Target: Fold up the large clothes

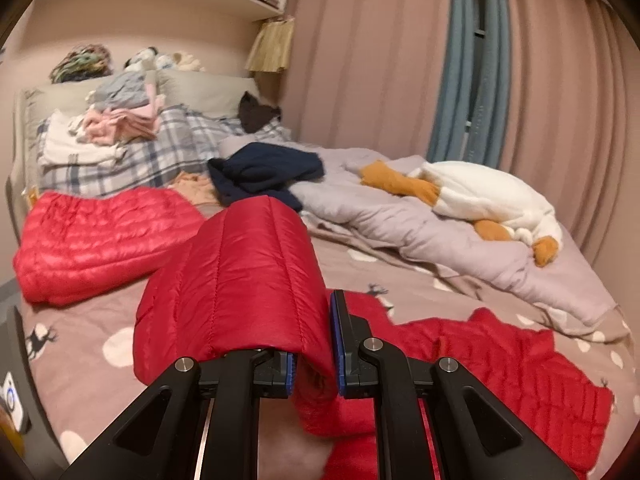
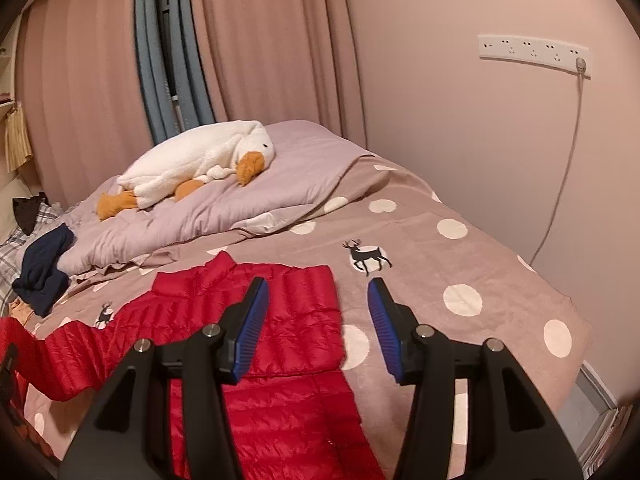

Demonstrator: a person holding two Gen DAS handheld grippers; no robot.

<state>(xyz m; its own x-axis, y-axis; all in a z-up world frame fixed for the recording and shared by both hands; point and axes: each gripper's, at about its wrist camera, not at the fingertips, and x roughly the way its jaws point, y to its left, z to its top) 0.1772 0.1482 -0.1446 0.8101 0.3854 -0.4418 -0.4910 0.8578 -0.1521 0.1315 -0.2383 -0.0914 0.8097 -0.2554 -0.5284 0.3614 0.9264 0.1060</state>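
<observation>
A red quilted down jacket (image 2: pixel 276 364) lies spread on the bed. In the left wrist view my left gripper (image 1: pixel 314 360) is shut on a fold of the red jacket (image 1: pixel 240 276), which drapes over the left finger and is lifted above the bed. More of the jacket lies flat at the left (image 1: pixel 96 240) and at the right (image 1: pixel 500 364). My right gripper (image 2: pixel 318 320) is open and empty, hovering above the jacket's right edge near its collar end.
The bed has a brown polka-dot and deer sheet (image 2: pixel 460 264). A lilac duvet (image 2: pixel 224 208) with a white goose plush (image 2: pixel 200 164) lies behind. A navy garment (image 1: pixel 264 176), stacked clothes (image 1: pixel 116 124) on a plaid blanket, curtains and the wall surround the bed.
</observation>
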